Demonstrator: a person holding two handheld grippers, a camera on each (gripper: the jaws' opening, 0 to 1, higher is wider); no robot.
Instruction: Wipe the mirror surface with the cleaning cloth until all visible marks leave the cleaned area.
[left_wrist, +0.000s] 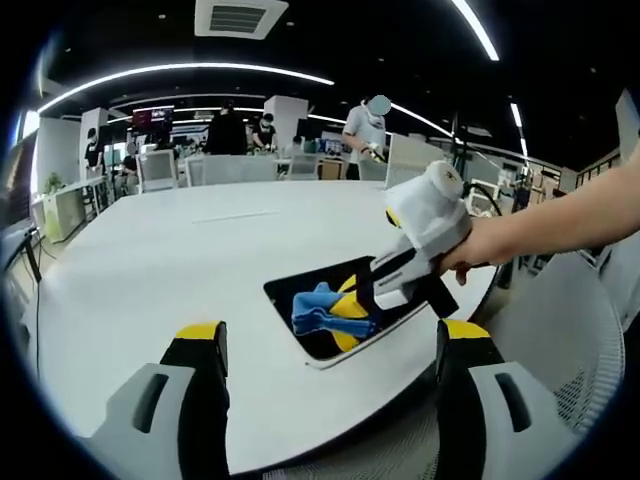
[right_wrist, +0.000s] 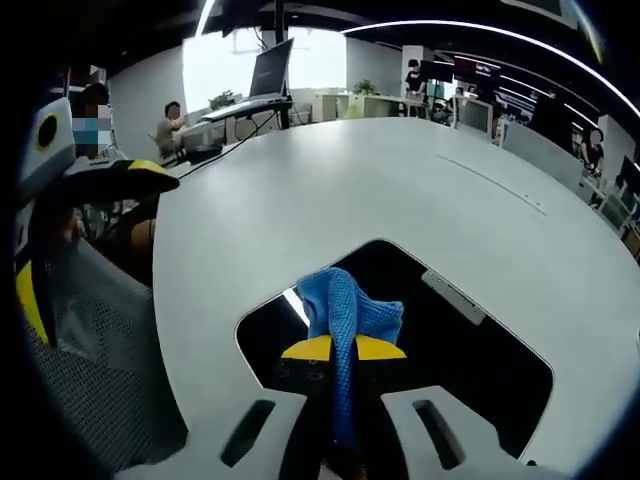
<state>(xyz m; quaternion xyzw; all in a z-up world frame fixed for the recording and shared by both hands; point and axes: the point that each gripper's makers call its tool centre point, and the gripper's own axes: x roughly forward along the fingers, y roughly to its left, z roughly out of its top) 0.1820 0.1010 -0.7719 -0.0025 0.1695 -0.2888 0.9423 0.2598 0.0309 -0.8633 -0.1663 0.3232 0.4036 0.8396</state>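
White desk (left_wrist: 150, 270) across most of the left gripper view. Dark mirror (right_wrist: 470, 340) flat on it, lower centre of the right gripper view. Right tongs (right_wrist: 343, 348) at bottom centre, clenched on blue cleaning cloth (right_wrist: 345, 305) over the glass. Left tongs (left_wrist: 330, 345) at the bottom, released, nothing between.

The cleaning cloth (right_wrist: 345, 318) is bright blue with a fine woven weave, one strip of it running down between yellow tips of the right hand-held gripper (right_wrist: 343, 349), whose body is pale grey. The mirror (right_wrist: 480, 345) reads black and glossy, with a thin white frame. The bench (left_wrist: 150, 270) is plain white. The left hand-held gripper (left_wrist: 330, 345) has yellow-capped black jaws on grey mounts.
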